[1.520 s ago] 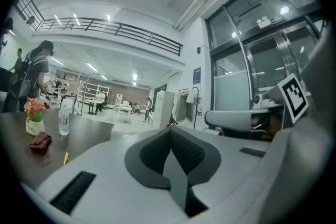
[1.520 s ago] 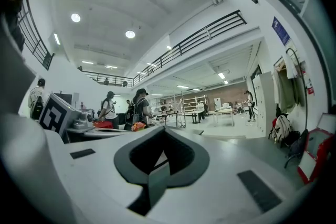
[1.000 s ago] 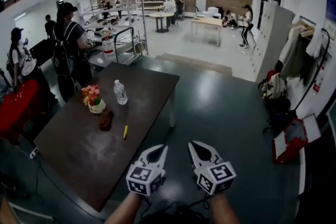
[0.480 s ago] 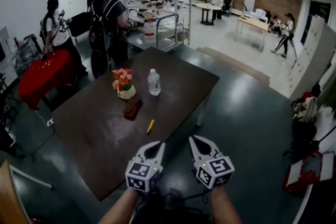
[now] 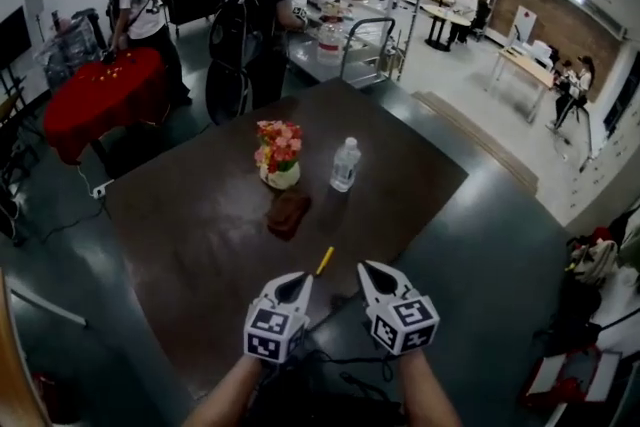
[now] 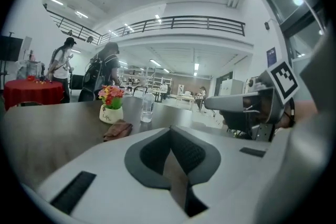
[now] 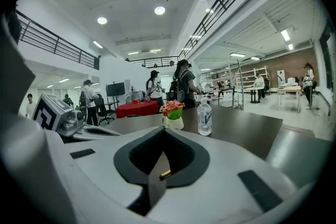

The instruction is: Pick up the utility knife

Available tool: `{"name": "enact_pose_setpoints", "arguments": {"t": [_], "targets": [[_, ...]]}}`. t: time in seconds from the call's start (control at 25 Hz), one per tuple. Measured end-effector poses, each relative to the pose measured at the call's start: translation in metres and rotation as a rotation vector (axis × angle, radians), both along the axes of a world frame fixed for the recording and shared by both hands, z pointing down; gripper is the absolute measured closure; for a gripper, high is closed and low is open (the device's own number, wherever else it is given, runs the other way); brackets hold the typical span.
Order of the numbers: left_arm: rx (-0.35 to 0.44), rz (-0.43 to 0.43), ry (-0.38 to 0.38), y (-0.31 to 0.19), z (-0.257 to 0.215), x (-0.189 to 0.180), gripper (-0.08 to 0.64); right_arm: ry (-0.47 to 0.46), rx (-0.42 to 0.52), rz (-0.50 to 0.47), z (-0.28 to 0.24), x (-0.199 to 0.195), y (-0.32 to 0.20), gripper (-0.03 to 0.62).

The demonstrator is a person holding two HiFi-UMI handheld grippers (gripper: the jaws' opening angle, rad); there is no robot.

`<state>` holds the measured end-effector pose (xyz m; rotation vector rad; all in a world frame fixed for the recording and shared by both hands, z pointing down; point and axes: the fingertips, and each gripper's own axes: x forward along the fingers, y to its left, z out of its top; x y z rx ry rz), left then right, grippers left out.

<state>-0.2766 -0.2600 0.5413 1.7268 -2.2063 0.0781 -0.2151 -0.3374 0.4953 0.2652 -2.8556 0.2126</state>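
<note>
The utility knife (image 5: 324, 260) is a slim yellow stick lying on the dark brown table (image 5: 180, 225), near its front edge. My left gripper (image 5: 301, 279) and right gripper (image 5: 366, 268) hover side by side just short of the knife, one on each side, touching nothing. Both have their jaws together and hold nothing. In the right gripper view a bit of the yellow knife (image 7: 165, 174) shows through the gap behind the closed tips of the right gripper (image 7: 164, 130). The left gripper view shows the left gripper (image 6: 170, 128) shut, with the knife hidden.
Farther back on the table stand a pot of flowers (image 5: 279, 153), a water bottle (image 5: 345, 165) and a brown cloth (image 5: 288, 213). People stand beyond the table, by a red-covered table (image 5: 105, 93) and a metal cart (image 5: 350, 45). Dark floor lies to the right.
The view has swung and closed in on the table. Both grippers have come forward together over its front edge, and the knife now lies just ahead of their tips. The jaws stayed shut.
</note>
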Motion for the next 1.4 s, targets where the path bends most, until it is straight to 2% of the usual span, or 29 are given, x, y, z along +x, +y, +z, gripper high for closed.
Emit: {"name": "enact_pose_setpoints", "arguments": {"t": [0.16,0.32,0.52,0.8,0.96,1.12,1.4], "targets": [[-0.041,-0.007,0.020,-0.010,0.022,-0.027,0.554,0.023,-0.008,0.000,0.008,-0.030,-0.010,0.581],[-0.070,-0.021,0.042,-0.026,0.037,-0.036,0.554,0.034,-0.018,-0.011,0.016,-0.045,-0.020,0.581],[-0.128,-0.048,0.006,-0.047,0.051,-0.044,0.554,0.039,-0.011,-0.077,0.020,-0.056,-0.038,0.581],[-0.299,-0.055,0.009,-0.073,0.099,-0.036,0.549,0.003,-0.004,-0.144,0.002,-0.055,-0.065,0.581],[-0.403,-0.023,0.026,-0.081,0.129,-0.034,0.461,-0.005,-0.005,-0.159,-0.002,-0.052,-0.072,0.581],[-0.473,0.014,0.046,-0.091,0.151,-0.031,0.416,0.001,-0.001,-0.159,-0.001,-0.047,-0.077,0.581],[-0.588,0.050,0.054,-0.093,0.176,-0.031,0.411,0.005,-0.001,-0.127,-0.001,-0.041,-0.083,0.581]]}}
